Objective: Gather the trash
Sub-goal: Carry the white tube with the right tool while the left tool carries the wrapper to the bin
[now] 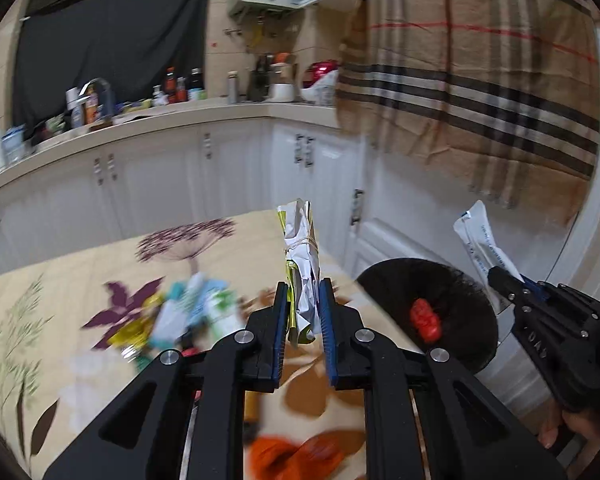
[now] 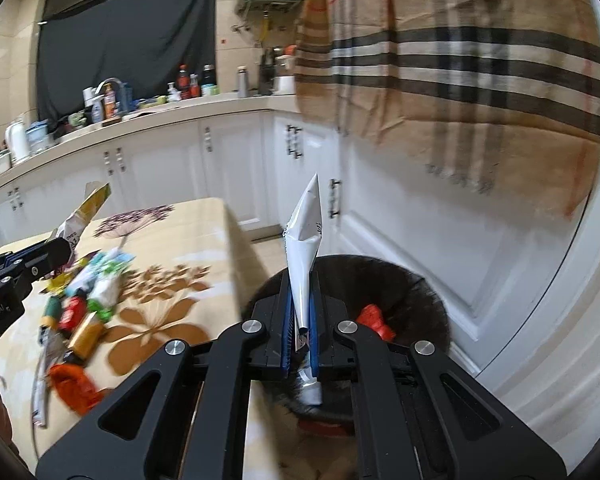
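Observation:
My left gripper (image 1: 303, 312) is shut on a crumpled white and yellow wrapper (image 1: 302, 248) tied with a rubber band, held upright above the table's right edge; it also shows in the right wrist view (image 2: 82, 216). My right gripper (image 2: 302, 320) is shut on a white foil packet (image 2: 305, 240) and holds it over the black trash bin (image 2: 420, 292). The bin (image 1: 460, 292) holds a red wrapper (image 1: 426, 318). A pile of mixed wrappers (image 2: 88, 296) lies on the floral tablecloth (image 2: 172, 240).
White kitchen cabinets (image 2: 236, 160) stand behind the table, with a cluttered counter (image 2: 140, 108) above. A plaid cloth (image 2: 460, 60) hangs at the upper right. An orange wrapper (image 2: 74, 386) lies near the table's front edge.

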Action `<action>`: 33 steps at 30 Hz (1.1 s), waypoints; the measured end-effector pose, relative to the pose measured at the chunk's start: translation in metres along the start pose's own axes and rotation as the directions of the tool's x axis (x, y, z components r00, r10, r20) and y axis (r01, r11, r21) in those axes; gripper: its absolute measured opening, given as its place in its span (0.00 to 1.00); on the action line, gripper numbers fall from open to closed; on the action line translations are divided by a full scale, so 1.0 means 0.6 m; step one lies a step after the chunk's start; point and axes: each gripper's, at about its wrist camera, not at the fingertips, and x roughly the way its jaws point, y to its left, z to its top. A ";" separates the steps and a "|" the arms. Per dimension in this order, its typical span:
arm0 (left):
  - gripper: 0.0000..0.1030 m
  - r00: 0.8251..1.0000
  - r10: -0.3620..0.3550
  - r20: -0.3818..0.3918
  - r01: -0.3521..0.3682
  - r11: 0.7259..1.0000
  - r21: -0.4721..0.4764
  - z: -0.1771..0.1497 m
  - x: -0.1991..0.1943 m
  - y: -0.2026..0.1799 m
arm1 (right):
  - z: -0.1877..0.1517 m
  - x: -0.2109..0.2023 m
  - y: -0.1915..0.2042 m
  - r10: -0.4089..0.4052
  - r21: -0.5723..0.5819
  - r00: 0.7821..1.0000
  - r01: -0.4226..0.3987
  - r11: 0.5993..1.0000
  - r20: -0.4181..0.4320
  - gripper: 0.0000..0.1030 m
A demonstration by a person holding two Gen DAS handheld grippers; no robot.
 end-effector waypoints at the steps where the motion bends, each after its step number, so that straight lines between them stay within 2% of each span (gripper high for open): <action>1: 0.16 1.000 -0.011 -0.003 0.011 1.000 0.010 0.005 0.012 -0.011 | 0.002 0.008 -0.008 -0.011 0.003 1.000 0.011 1.000 0.000 0.06; 9: 0.16 0.997 -0.060 -0.055 0.065 0.994 0.087 0.029 0.098 -0.085 | 0.004 0.069 -0.059 -0.069 0.033 0.997 0.070 0.997 -0.022 0.06; 16: 0.16 0.991 -0.067 -0.117 0.083 0.987 0.137 0.033 0.166 -0.135 | -0.009 0.116 -0.087 -0.092 0.064 0.994 0.096 0.993 -0.054 0.07; 19: 0.17 0.986 -0.062 -0.154 0.085 0.985 0.147 0.032 0.192 -0.150 | -0.012 0.137 -0.099 -0.103 0.071 0.992 0.108 0.992 -0.068 0.13; 20: 0.19 0.985 -0.061 -0.161 0.084 0.986 0.142 0.032 0.198 -0.151 | -0.013 0.145 -0.103 -0.107 0.077 0.992 0.113 0.991 -0.073 0.20; 21: 0.24 0.983 -0.066 -0.169 0.090 0.987 0.137 0.032 0.202 -0.151 | -0.015 0.150 -0.107 -0.112 0.086 0.991 0.118 0.989 -0.077 0.23; 22: 0.29 0.982 -0.067 -0.178 0.092 0.987 0.132 0.031 0.205 -0.150 | -0.017 0.153 -0.109 -0.112 0.091 0.990 0.119 0.989 -0.082 0.23; 25: 0.33 0.981 -0.064 -0.186 0.089 0.988 0.130 0.029 0.207 -0.149 | -0.023 0.157 -0.114 -0.112 0.102 0.989 0.122 0.987 -0.098 0.23; 33: 0.48 0.986 -0.068 -0.154 0.083 0.992 0.091 0.042 0.180 -0.132 | -0.019 0.126 -0.102 -0.106 0.098 0.991 0.114 0.989 -0.085 0.24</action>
